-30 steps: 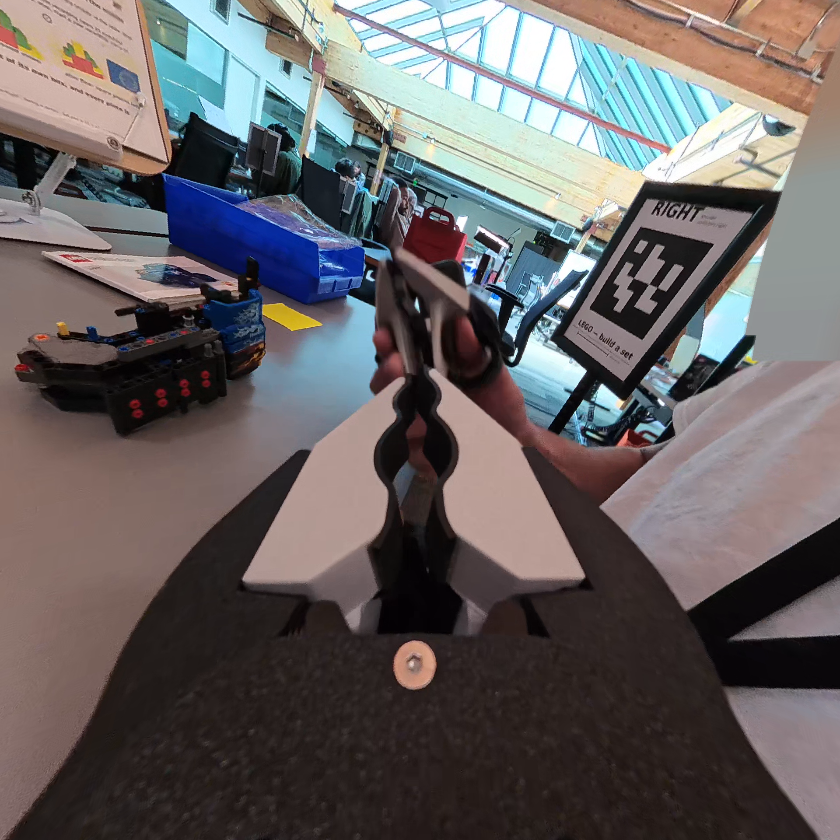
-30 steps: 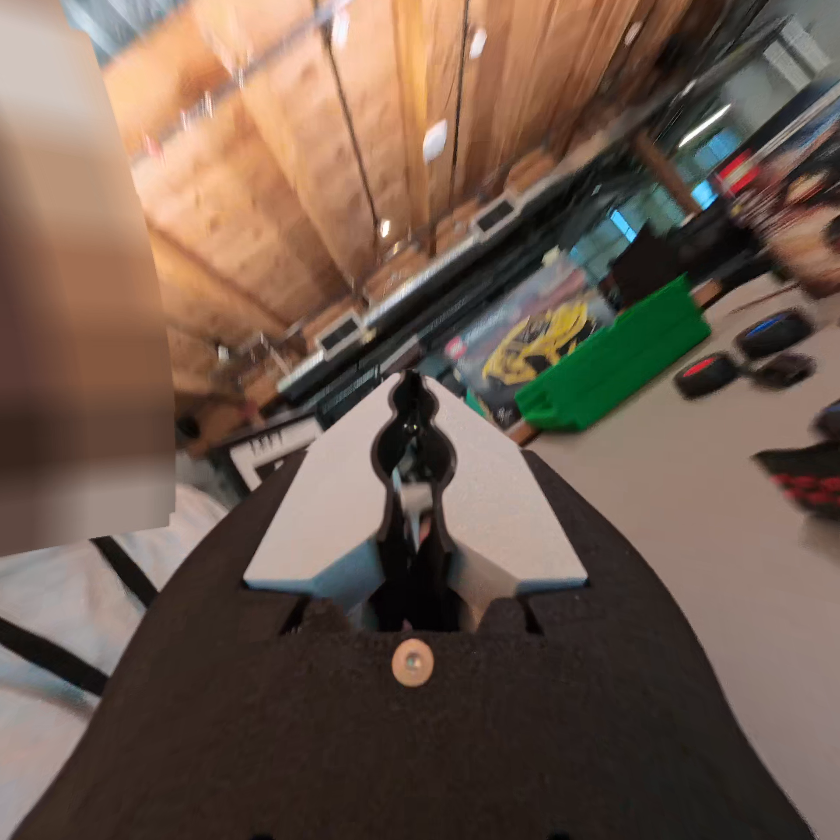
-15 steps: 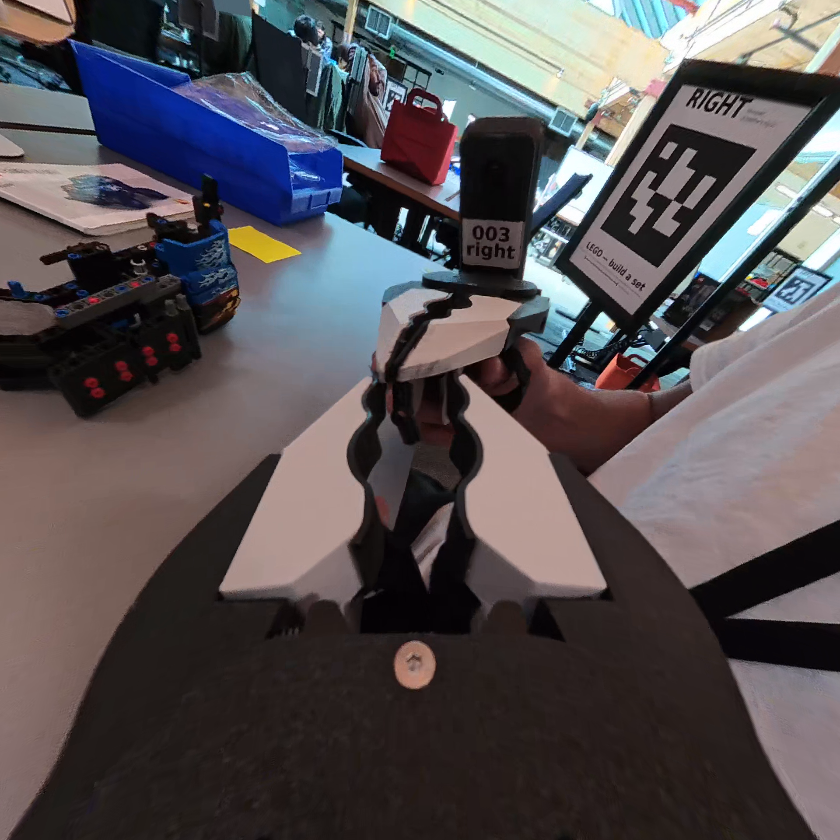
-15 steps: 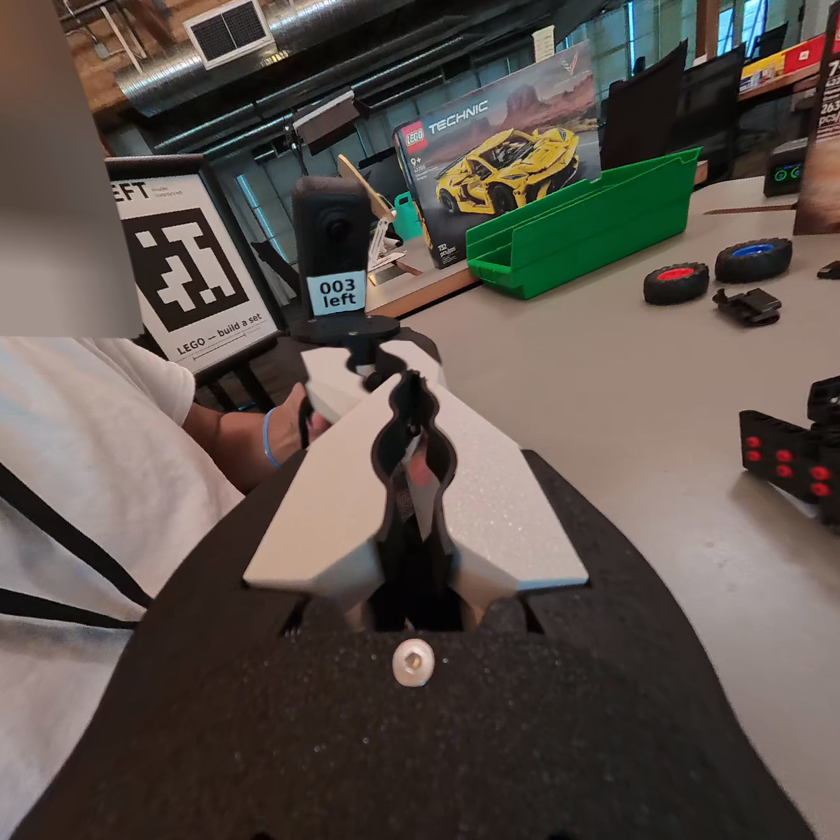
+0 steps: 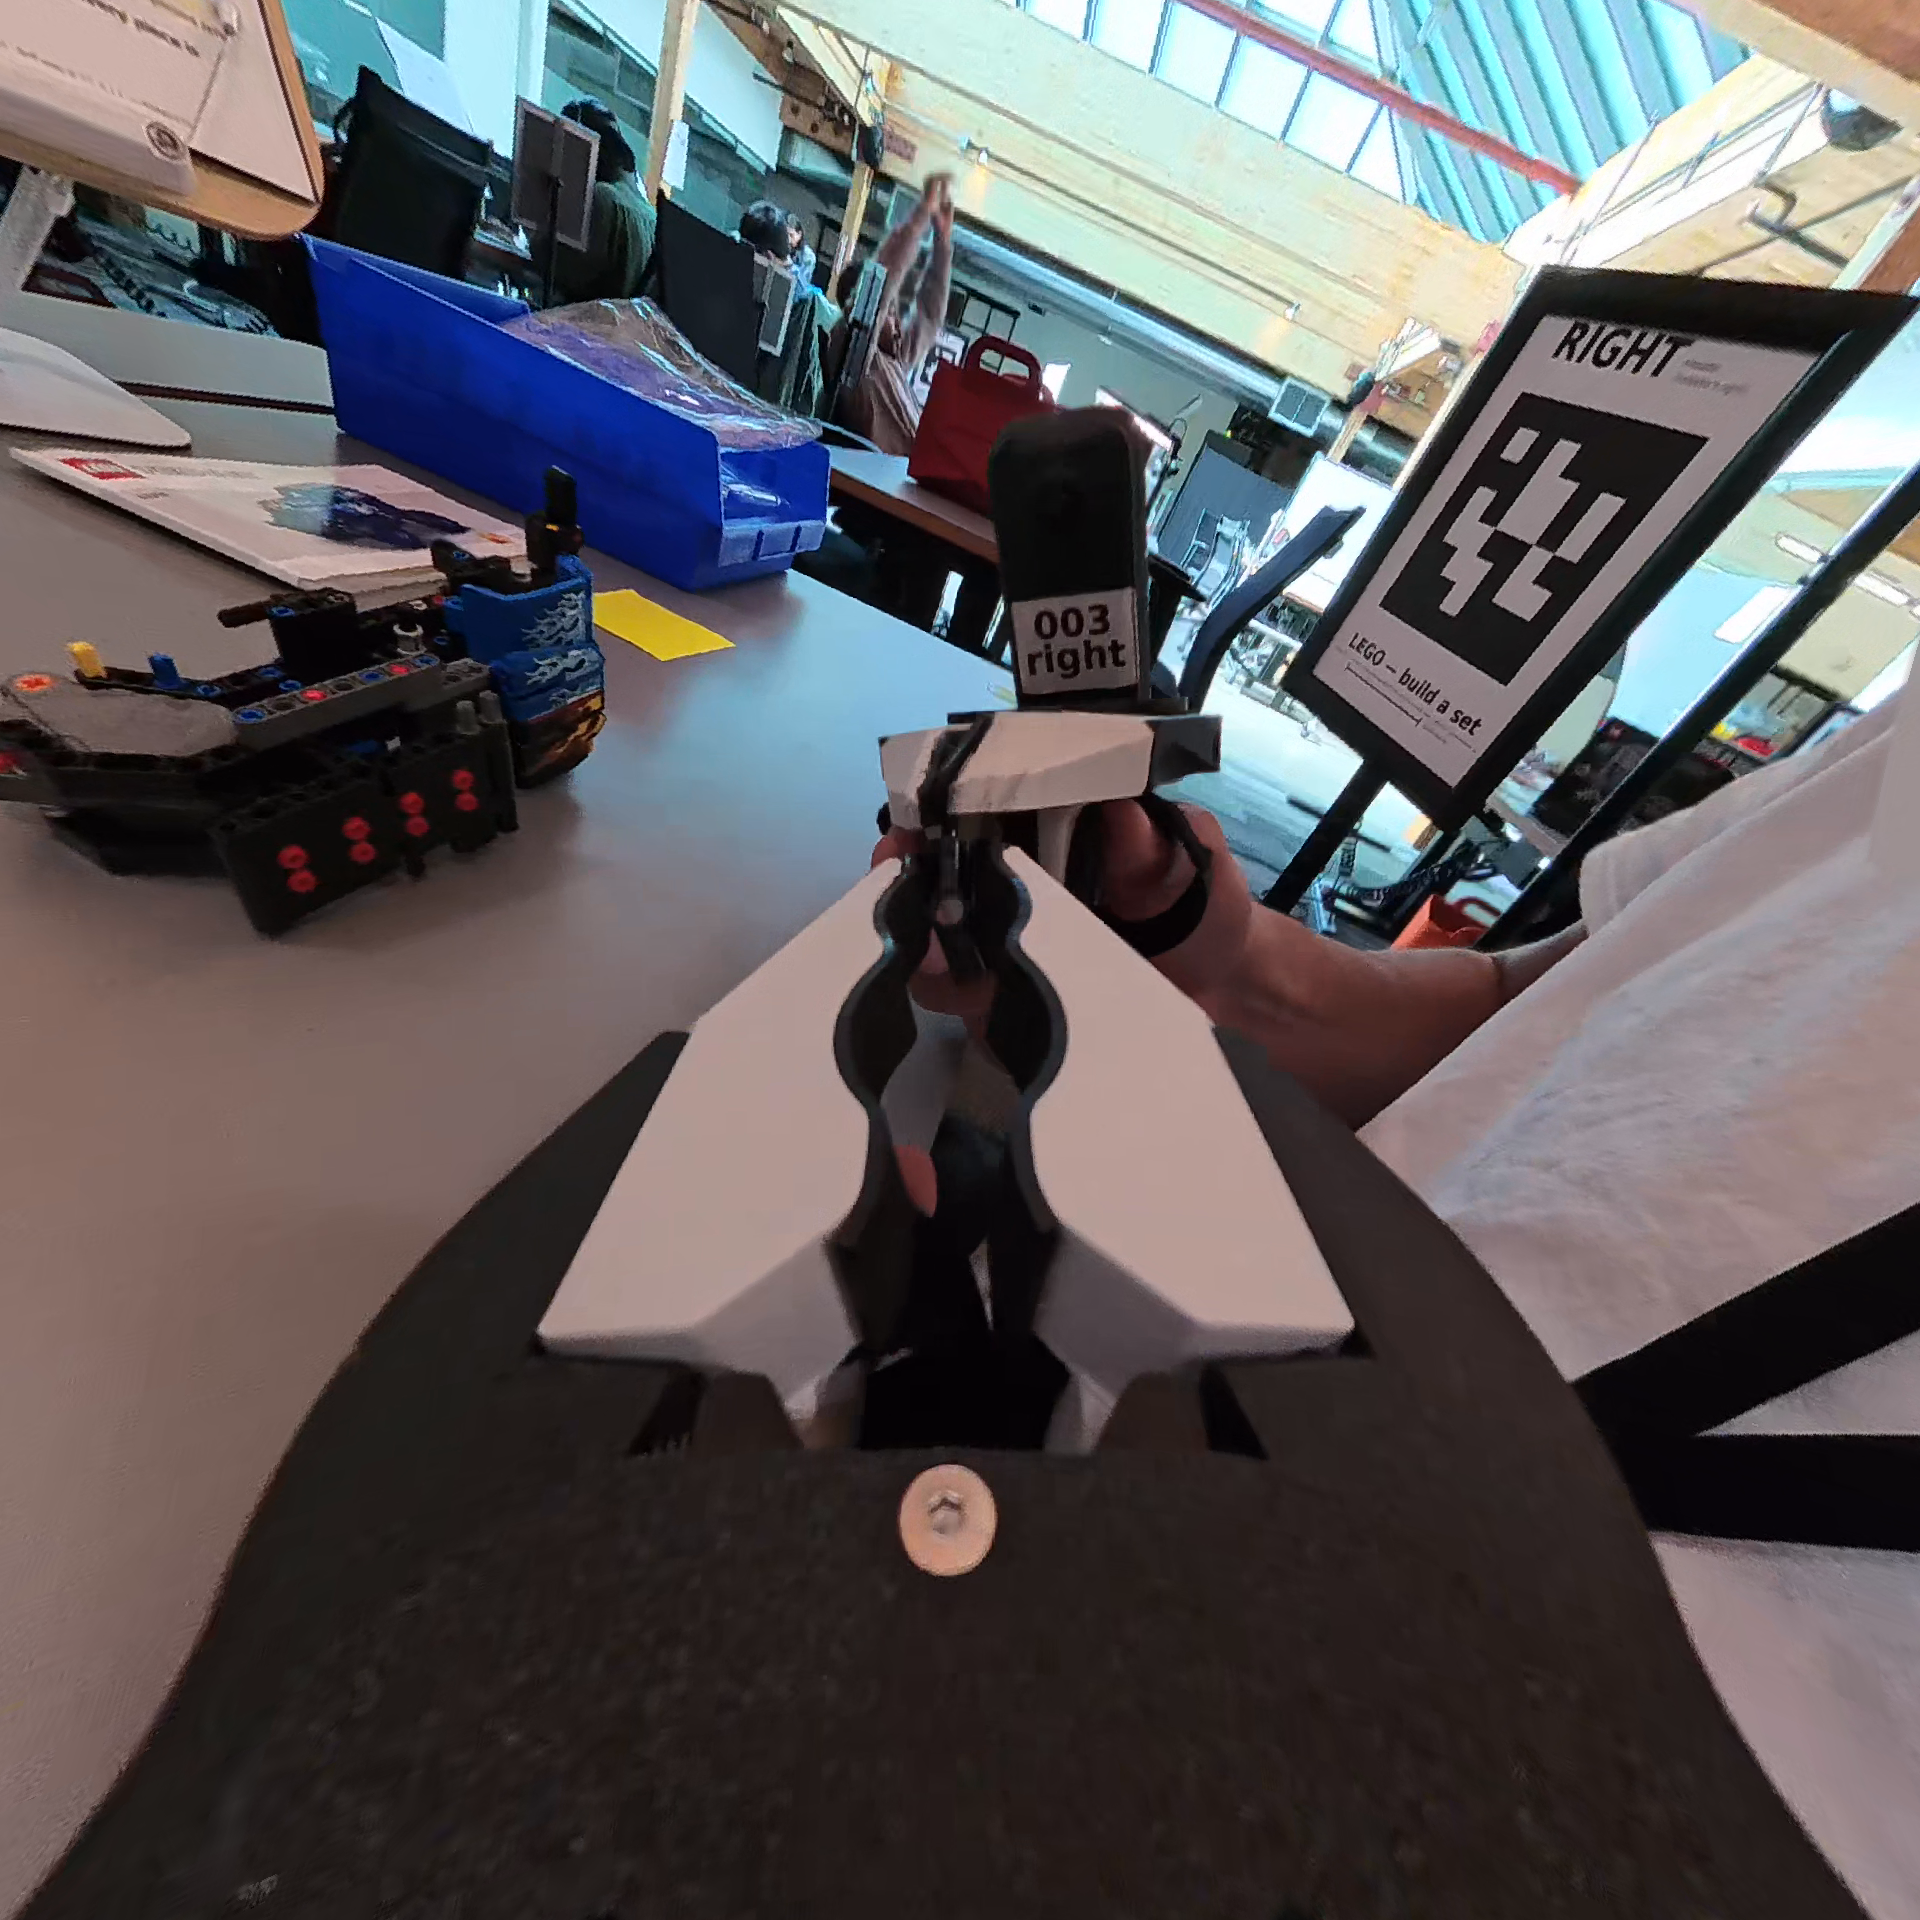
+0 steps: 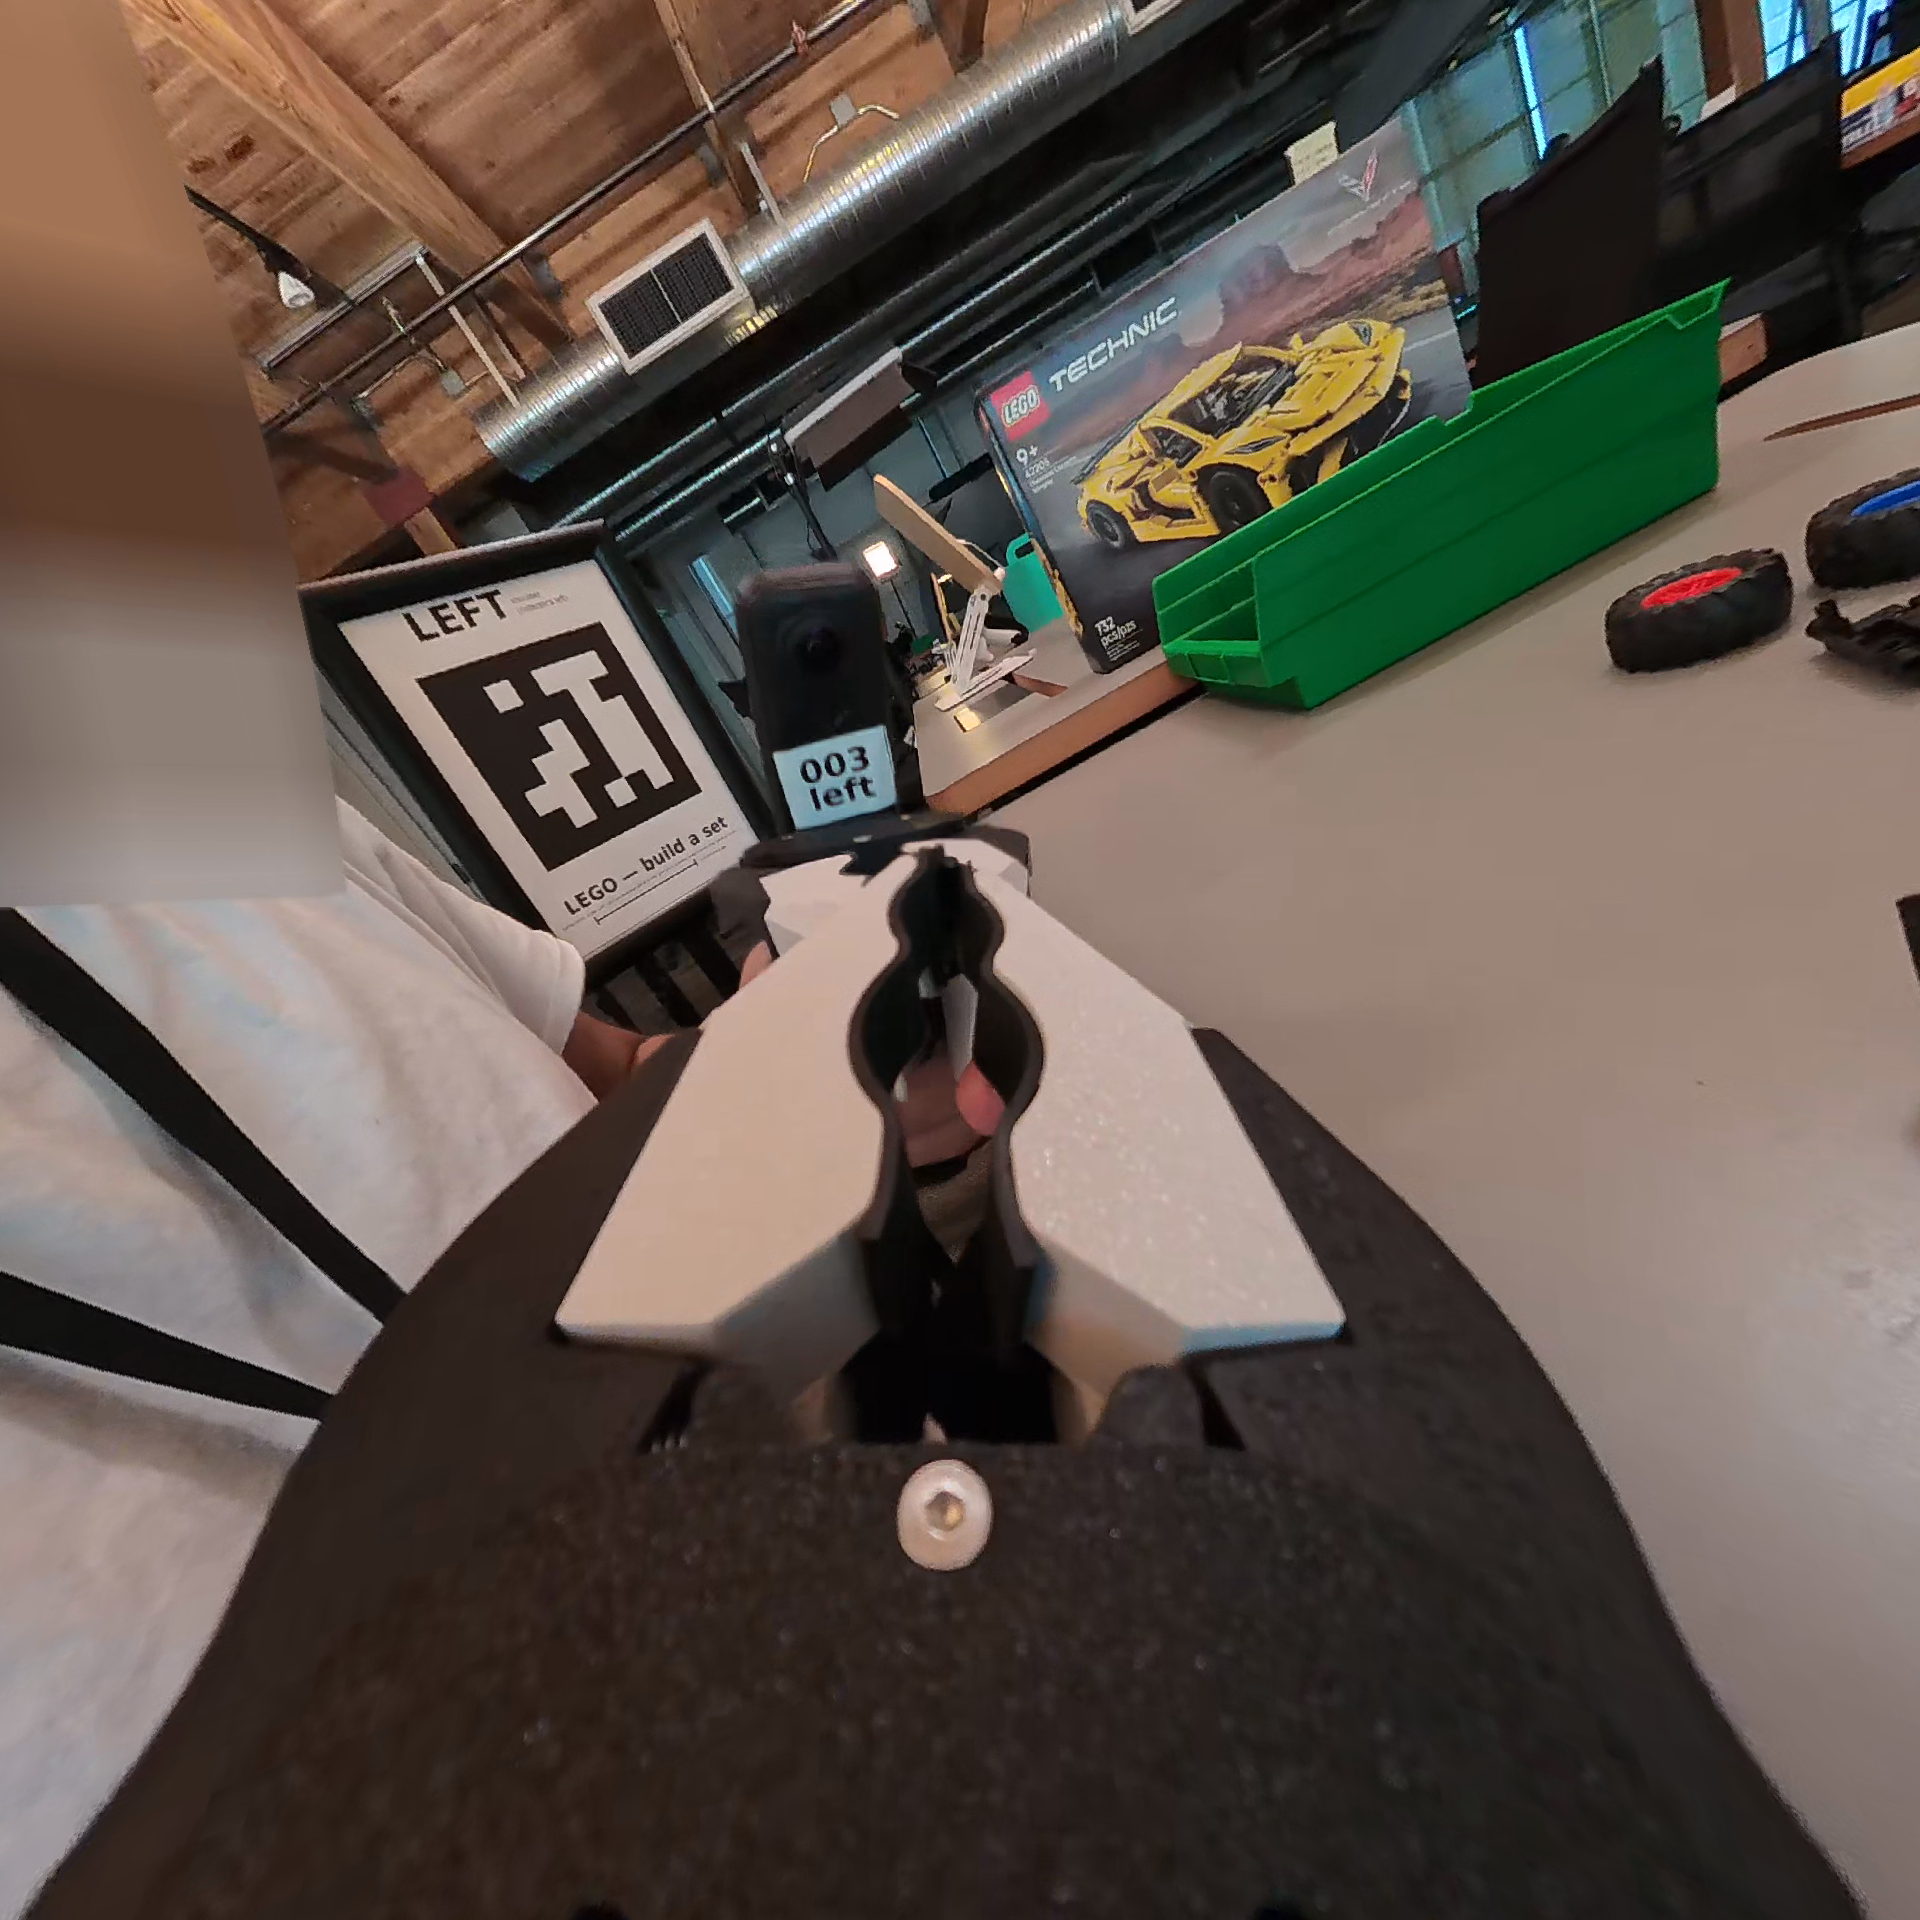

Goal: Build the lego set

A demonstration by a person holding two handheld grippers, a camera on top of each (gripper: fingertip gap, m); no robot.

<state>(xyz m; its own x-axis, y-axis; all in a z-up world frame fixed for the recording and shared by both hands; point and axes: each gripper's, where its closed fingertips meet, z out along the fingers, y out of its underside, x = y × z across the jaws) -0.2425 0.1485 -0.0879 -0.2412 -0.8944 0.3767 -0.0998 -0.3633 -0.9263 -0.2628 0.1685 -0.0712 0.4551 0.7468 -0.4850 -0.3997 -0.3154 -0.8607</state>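
My two grippers face each other, tip to tip, above the grey table's (image 5: 260,1091) near edge. In the left wrist view my left gripper (image 5: 951,883) has its jaws a narrow gap apart and open. The right gripper (image 5: 925,805), held in a hand, points its shut tips down into that gap. A thin dark strip with a small grey spot (image 5: 948,914) hangs at those tips, clear of my left pads. I cannot tell whether it is a separate part. In the right wrist view my right gripper (image 6: 940,873) is shut, with the left gripper (image 6: 883,860) just behind its tips.
A black brick model with red pins (image 5: 312,769), a booklet (image 5: 260,509), a yellow note (image 5: 655,623) and a blue bin (image 5: 540,436) lie to the left. A green bin (image 6: 1455,540), loose wheels (image 6: 1694,613) and a set box (image 6: 1226,416) lie to the right. Framed marker signs (image 5: 1538,520) flank the person. Both grippers' tips are close together, under 4 cm apart.
My left jaws went from shut to wide open, then narrowed around the right gripper's tips. The right gripper stayed shut and swung down from the ceiling to face the left one.
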